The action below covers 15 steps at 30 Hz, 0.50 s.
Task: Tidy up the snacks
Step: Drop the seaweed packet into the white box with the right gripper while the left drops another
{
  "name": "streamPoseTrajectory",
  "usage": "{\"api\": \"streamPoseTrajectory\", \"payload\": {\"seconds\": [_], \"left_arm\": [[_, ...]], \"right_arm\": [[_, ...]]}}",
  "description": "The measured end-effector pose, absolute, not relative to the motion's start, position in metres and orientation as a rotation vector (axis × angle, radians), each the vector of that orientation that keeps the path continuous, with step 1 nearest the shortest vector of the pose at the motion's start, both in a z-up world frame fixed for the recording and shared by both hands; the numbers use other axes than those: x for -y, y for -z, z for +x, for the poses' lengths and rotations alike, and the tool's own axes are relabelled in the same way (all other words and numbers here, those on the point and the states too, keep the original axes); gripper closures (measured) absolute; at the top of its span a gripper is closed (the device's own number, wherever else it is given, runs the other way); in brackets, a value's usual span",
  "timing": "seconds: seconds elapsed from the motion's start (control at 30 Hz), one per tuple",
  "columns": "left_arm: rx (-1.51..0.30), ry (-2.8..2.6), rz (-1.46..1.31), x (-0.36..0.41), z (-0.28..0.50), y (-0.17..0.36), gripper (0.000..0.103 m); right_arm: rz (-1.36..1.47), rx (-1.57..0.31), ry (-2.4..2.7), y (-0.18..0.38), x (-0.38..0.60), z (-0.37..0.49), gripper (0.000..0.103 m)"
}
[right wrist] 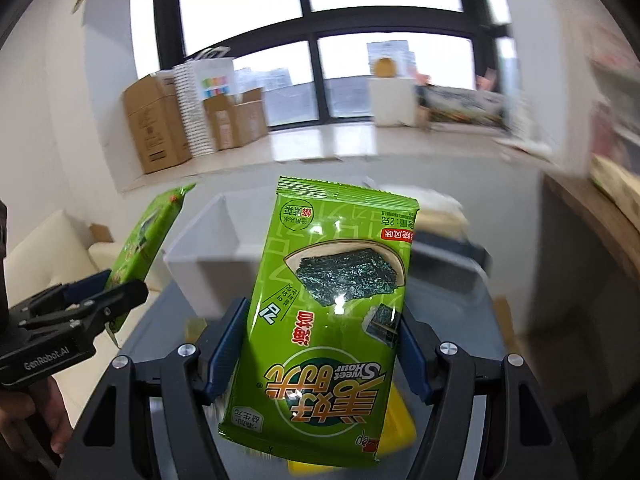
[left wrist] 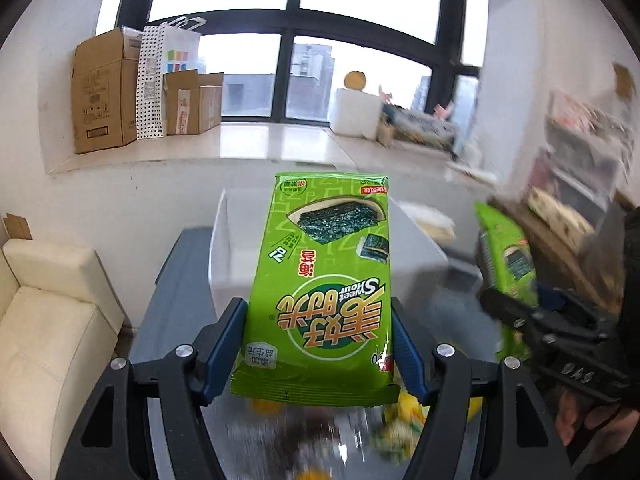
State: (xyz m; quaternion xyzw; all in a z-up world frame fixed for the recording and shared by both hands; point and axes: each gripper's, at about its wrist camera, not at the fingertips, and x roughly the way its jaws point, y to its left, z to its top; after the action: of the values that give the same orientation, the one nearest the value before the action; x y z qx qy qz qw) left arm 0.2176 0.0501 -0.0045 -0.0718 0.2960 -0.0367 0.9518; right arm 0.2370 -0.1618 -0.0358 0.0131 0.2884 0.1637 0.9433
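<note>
In the left wrist view my left gripper (left wrist: 318, 308) is shut on a green seaweed snack packet (left wrist: 328, 264), which stands upright between the blue pads (left wrist: 224, 344) above the grey table (left wrist: 176, 288). My right gripper (left wrist: 516, 308) shows at the right edge with a second green packet (left wrist: 506, 256). In the right wrist view that gripper (right wrist: 322, 312) is shut on this second seaweed packet (right wrist: 332, 300). To its left is the left gripper (right wrist: 120, 292) with its own packet (right wrist: 152, 228). An open white bin (right wrist: 200, 248) stands just beyond both. Blurred yellow snacks (left wrist: 404, 412) lie below.
Cardboard boxes (left wrist: 104, 92) and a dotted paper bag (left wrist: 160, 76) stand on the window ledge, with a white foam box (left wrist: 356, 112) further right. A cream sofa (left wrist: 44, 312) is at the left. A blurred shelf of goods (left wrist: 576, 168) lines the right. A person's hand (left wrist: 592, 424) grips the right handle.
</note>
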Motion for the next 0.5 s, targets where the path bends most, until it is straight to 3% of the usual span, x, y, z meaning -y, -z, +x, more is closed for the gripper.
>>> {"api": "streamPoseTrajectory", "payload": {"seconds": [0.3, 0.33, 0.4, 0.43, 0.5], "left_arm": [[-0.679, -0.045, -0.168, -0.085, 0.356, 0.009, 0.027], [-0.687, -0.05, -0.16, -0.084, 0.363, 0.012, 0.02], [-0.708, -0.044, -0.147, -0.084, 0.376, 0.017, 0.0], [-0.702, -0.044, -0.138, -0.083, 0.377, 0.019, 0.0], [-0.709, -0.039, -0.114, -0.083, 0.378, 0.025, 0.0]], "right_arm": [[-0.044, -0.716, -0.334, 0.026, 0.106, 0.393, 0.029], [-0.055, -0.718, -0.338, 0.026, 0.102, 0.402, 0.029], [-0.062, -0.722, -0.342, 0.026, 0.099, 0.415, 0.022], [-0.052, -0.733, -0.338, 0.027, 0.099, 0.42, 0.01], [-0.031, -0.745, -0.332, 0.029, 0.104, 0.426, 0.005]]}}
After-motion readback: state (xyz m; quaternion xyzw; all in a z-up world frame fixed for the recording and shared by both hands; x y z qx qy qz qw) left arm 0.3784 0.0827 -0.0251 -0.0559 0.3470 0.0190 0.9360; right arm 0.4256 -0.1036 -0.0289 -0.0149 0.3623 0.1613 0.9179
